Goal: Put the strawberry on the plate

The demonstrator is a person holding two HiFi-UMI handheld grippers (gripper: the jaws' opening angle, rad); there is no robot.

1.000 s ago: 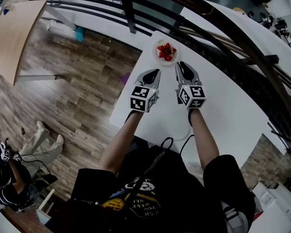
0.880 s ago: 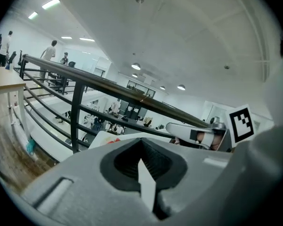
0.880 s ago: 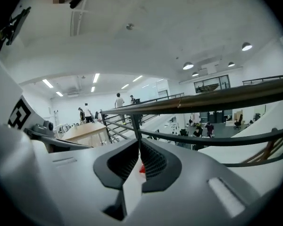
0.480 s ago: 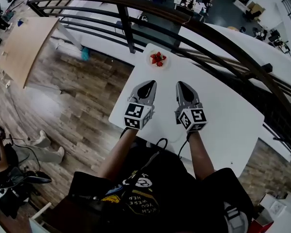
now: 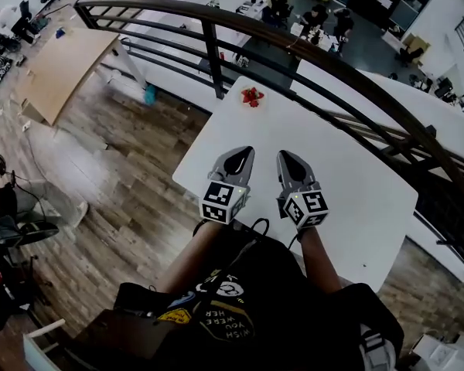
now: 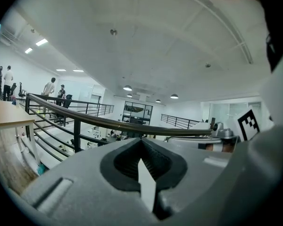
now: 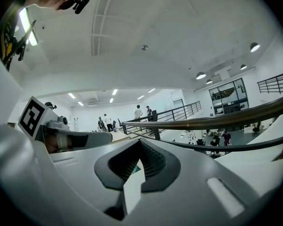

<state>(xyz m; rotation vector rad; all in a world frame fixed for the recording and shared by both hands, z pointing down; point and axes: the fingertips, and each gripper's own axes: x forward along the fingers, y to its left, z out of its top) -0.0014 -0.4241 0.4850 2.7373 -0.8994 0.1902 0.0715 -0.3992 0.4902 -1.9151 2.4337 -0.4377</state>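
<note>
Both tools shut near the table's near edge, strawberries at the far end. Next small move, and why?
Probably none: rest both. The strawberries lie on the plate at the table's far end, and the left tool and right tool are shut on nothing, so no berry seems left to carry.

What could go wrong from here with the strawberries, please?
1. The strawberries sit at the table's far corner, close to its edge and the railing; a clumsy nudge might send them off.
2. The left claw and right claw are both shut and empty at the table's near side; reaching in without opening would probably push the fruit rather than grip it.
</note>
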